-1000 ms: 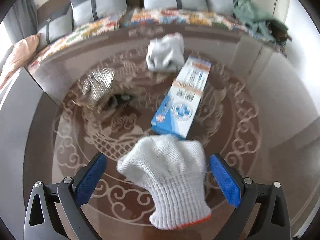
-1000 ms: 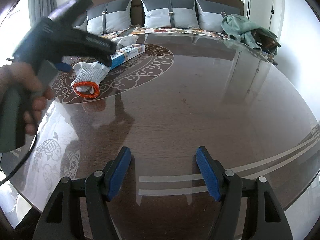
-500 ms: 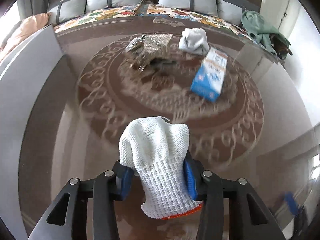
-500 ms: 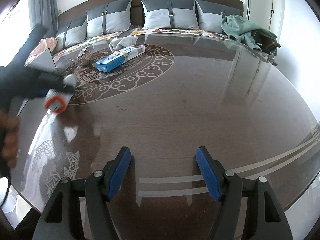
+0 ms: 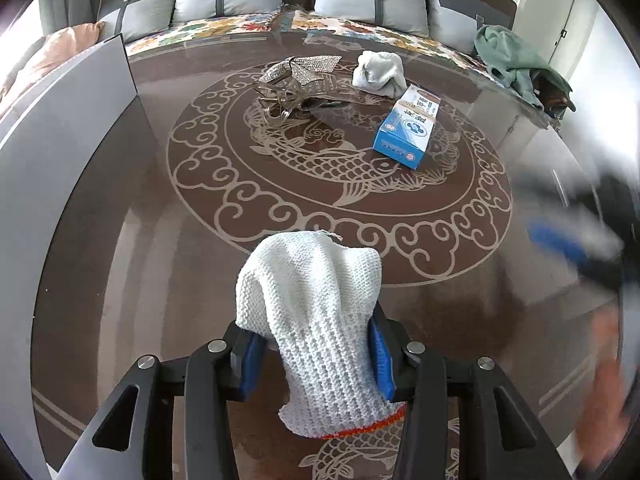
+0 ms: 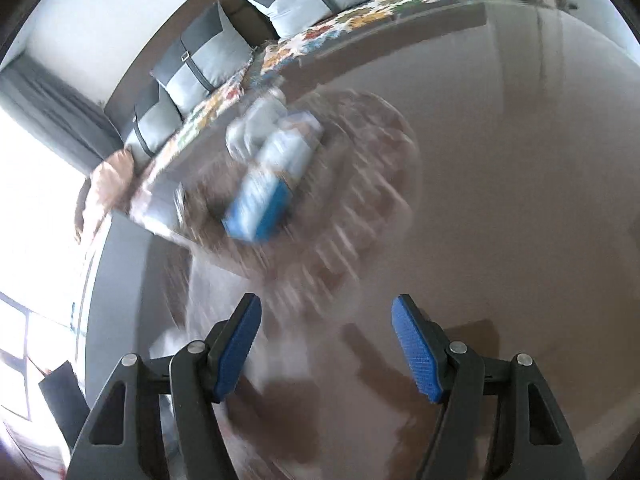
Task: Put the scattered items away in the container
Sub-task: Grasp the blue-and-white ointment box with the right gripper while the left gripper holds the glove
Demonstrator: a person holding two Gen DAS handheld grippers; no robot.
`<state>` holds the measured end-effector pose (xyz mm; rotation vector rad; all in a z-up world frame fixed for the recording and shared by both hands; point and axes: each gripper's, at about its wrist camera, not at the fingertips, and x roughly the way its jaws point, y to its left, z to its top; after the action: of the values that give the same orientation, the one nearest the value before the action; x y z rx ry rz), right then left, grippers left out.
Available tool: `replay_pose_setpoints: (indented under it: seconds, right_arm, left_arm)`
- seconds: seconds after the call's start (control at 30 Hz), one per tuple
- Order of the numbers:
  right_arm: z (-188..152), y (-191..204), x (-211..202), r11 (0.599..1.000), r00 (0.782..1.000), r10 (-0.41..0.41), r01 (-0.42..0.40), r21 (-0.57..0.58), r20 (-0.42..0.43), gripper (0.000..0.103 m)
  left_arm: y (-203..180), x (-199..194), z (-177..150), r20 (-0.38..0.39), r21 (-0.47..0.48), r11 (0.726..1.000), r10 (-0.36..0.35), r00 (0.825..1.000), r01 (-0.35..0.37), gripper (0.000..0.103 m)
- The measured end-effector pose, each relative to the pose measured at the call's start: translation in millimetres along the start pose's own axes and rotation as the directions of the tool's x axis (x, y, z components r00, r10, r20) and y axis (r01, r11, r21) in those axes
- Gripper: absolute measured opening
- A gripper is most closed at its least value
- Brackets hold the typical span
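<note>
- Since half a second ago the right gripper [image 6: 326, 344] is swinging hard: its view is now tilted and smeared, and in the left wrist view it is showing as a blue-and-black blur at 3 o'clock, where nothing stood before. The left gripper [image 5: 312, 354] is keeping its clamp on the white knit glove [image 5: 316, 320], and the far items are looking unmoved.
- Nearest, at 6 o'clock of the left view, the glove is bunching between the blue pads, its orange-trimmed cuff hanging below and its floppy, coarse-ribbed body drooping forward over the table [image 5: 120, 264].
- To carry it well, I judge the squeeze should be staying firm, since loose knit can slide out; lifting it clear of the glossy, patterned top is avoiding a drag.
- At 9 to 10 o'clock a grey flat-walled container [image 5: 64, 104] is standing at the table's edge; its inside is hidden.
- The right gripper's jaws are standing wide apart, holding nothing.
- Farther, at 1 o'clock, a rigid blue-and-white carton [image 5: 408, 132] is lying flat; at 12 o'clock a sparkly strapped shoe [image 5: 296, 80] and a soft crumpled white cloth [image 5: 378, 74] are resting, all outside the container.
</note>
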<state>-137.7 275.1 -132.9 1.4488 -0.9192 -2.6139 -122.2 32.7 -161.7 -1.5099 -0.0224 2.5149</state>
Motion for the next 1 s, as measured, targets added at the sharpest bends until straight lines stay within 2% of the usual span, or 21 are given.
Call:
replay_pose_setpoints:
  seconds: [0.1, 0.2, 0.3, 0.4, 0.47, 0.53, 0.6, 0.63, 0.8, 0.93, 1.0]
  right_arm:
    - [49.9, 29.5, 30.9, 1.0, 0.999, -0.015, 0.015, 0.006, -0.039, 0.069]
    - [81.8, 42.6, 59.3, 0.991, 0.99, -0.128, 0.131, 0.031, -0.063, 0.069]
    - [93.2, 45.5, 79.0, 0.982, 0.982, -0.162, 0.171, 0.079, -0.1, 0.069]
    - [91.8, 58.0, 95.7, 0.975, 0.97, -0.207, 0.215, 0.056, -0.128, 0.069]
    - [86.4, 70.2, 108.4, 0.966, 0.956, -0.256, 0.259, 0.003, -0.14, 0.07]
    - [79.2, 80.0, 111.7, 0.952, 0.945, -0.305, 0.301, -0.058, -0.113, 0.068]
    - [68.7, 84.4, 110.6, 0.936, 0.937, -0.338, 0.325, -0.134, -0.085, 0.059]
    - [63.4, 84.8, 108.4, 0.928, 0.935, -0.35, 0.335, -0.165, -0.067, 0.047]
    - [25.8, 59.3, 71.5, 0.924, 0.951, -0.307, 0.289, -0.251, -0.036, 0.043]
    - [-17.0, 28.3, 27.8, 0.919, 0.961, -0.276, 0.254, -0.3, -0.032, 0.043]
    - [-51.2, 12.8, -1.5, 0.911, 0.962, -0.271, 0.247, -0.329, -0.027, 0.043]
  left_arm:
    - [3.7, -1.1, -0.9, 0.0, -0.013, 1.0, -0.021, 1.0, 0.021, 0.045]
    - [5.5, -1.5, -1.3, 0.0, -0.016, 0.999, -0.036, 0.999, 0.036, 0.045]
    - [6.0, -1.5, -1.9, 0.002, -0.01, 0.999, -0.045, 0.999, 0.045, 0.045]
    - [5.5, -1.6, -2.8, 0.004, -0.004, 0.999, -0.048, 0.999, 0.048, 0.045]
    - [5.9, -1.7, -2.8, 0.004, -0.004, 0.999, -0.053, 0.999, 0.053, 0.046]
    - [7.1, -2.1, -3.0, 0.001, -0.009, 0.998, -0.061, 0.998, 0.061, 0.046]
    - [8.5, -3.4, -3.8, -0.002, -0.014, 0.998, -0.069, 0.998, 0.068, 0.047]
    - [8.4, -4.0, -4.6, -0.004, -0.014, 0.998, -0.068, 0.998, 0.068, 0.047]
    - [5.3, -7.1, -9.4, -0.012, -0.018, 0.998, -0.066, 0.998, 0.066, 0.047]
    - [0.3, -11.1, -16.8, -0.018, -0.014, 0.998, -0.066, 0.998, 0.066, 0.047]
    - [-4.1, -14.2, -23.5, -0.02, -0.005, 0.998, -0.067, 0.998, 0.067, 0.047]
